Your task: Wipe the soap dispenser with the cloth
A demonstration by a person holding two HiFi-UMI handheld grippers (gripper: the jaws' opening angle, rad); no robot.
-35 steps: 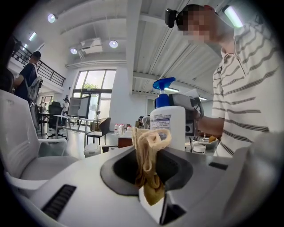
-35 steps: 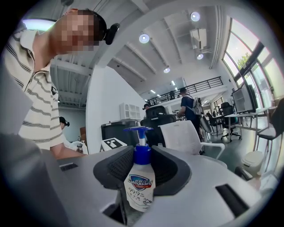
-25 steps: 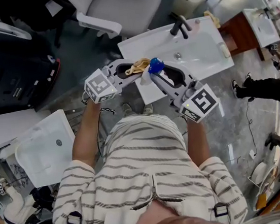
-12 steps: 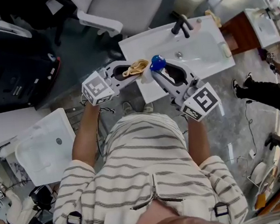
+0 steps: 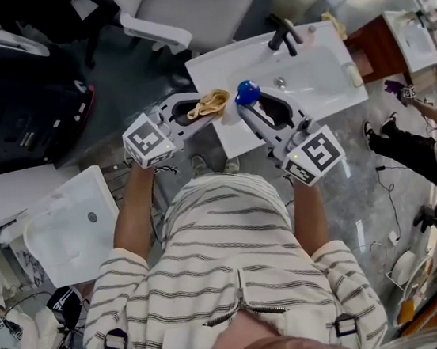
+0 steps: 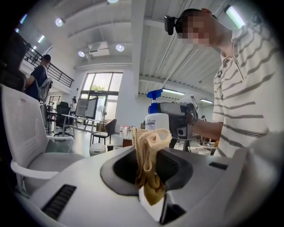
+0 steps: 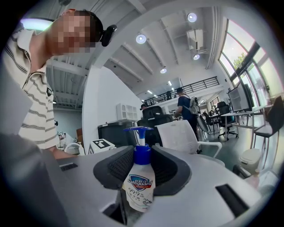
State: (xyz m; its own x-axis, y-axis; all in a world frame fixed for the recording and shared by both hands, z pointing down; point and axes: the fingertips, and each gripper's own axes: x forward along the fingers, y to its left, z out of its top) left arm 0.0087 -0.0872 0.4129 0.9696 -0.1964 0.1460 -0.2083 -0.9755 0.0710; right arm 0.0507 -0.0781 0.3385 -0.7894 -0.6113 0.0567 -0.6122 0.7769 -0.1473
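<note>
Grey floor [image 5: 355,183], white office chair [image 5: 196,5], tall windows [image 6: 100,88], ceiling spotlights [image 7: 141,38]

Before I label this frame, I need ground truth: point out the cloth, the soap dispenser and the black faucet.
cloth [image 6: 148,166], left gripper view, the middle of its hanging folds.
soap dispenser [image 7: 141,181], right gripper view, the label on its body.
black faucet [image 5: 282,39], head view, its dark body above the basin.

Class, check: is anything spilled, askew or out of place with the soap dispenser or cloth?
Nothing stands out: the soap dispenser stands upright in the right tongs, the cloth sits bunched in the left tongs.
</note>
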